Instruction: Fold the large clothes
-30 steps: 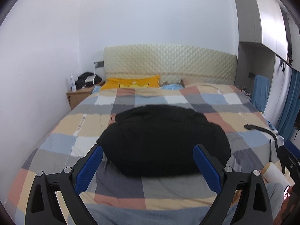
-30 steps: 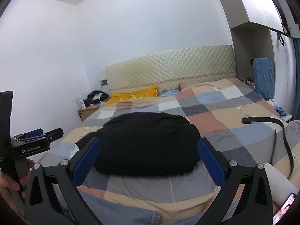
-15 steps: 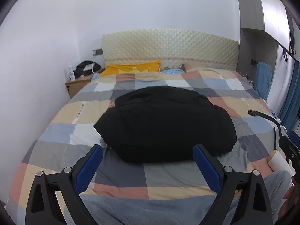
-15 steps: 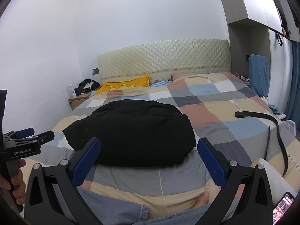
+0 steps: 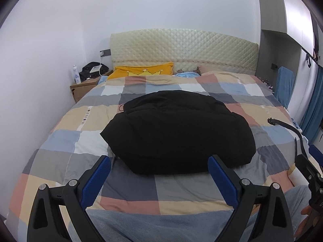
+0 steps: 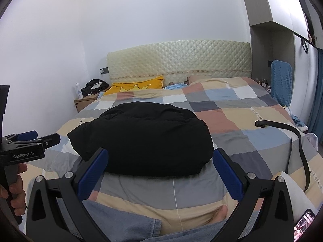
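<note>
Home bedroom — bed [image 5: 125, 183] with quilted headboard [image 5: 181, 50], nightstand [image 5: 82, 87].

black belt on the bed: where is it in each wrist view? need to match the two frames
Left wrist: the black belt lies at the right edge of the checked quilt, right of the black garment.
Right wrist: the belt lies right of centre, curving toward the near edge of the bed.
Shared landmark: the yellow pillow below the headboard.
</note>
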Tool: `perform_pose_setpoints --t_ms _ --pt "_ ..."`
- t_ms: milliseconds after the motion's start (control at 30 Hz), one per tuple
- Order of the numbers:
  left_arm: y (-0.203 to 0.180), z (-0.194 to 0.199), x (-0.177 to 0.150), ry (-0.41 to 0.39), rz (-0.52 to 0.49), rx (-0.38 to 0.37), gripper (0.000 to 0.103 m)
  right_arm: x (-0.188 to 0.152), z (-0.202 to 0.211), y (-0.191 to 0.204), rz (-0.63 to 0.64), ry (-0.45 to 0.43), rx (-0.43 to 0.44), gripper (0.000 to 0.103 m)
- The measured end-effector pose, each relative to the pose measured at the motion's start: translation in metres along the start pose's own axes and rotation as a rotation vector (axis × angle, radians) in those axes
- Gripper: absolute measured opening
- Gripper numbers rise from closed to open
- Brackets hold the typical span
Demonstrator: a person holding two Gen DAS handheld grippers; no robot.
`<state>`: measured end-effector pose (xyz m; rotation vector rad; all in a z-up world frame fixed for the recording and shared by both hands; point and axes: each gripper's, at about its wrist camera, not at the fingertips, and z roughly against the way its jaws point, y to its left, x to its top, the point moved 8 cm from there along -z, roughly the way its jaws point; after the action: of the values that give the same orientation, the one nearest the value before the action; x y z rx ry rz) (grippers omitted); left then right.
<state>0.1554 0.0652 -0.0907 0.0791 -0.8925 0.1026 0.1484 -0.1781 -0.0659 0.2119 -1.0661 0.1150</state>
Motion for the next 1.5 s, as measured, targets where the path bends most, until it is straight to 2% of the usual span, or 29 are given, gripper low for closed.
perform_pose_setpoints --t_ms 1500 --pt "0.0006 0.0005 -0.0012 0.02 0.026 -0.026 0.098 -0.0014 0.003 0.0011 -0.002 0.006 -0.015 0.103"
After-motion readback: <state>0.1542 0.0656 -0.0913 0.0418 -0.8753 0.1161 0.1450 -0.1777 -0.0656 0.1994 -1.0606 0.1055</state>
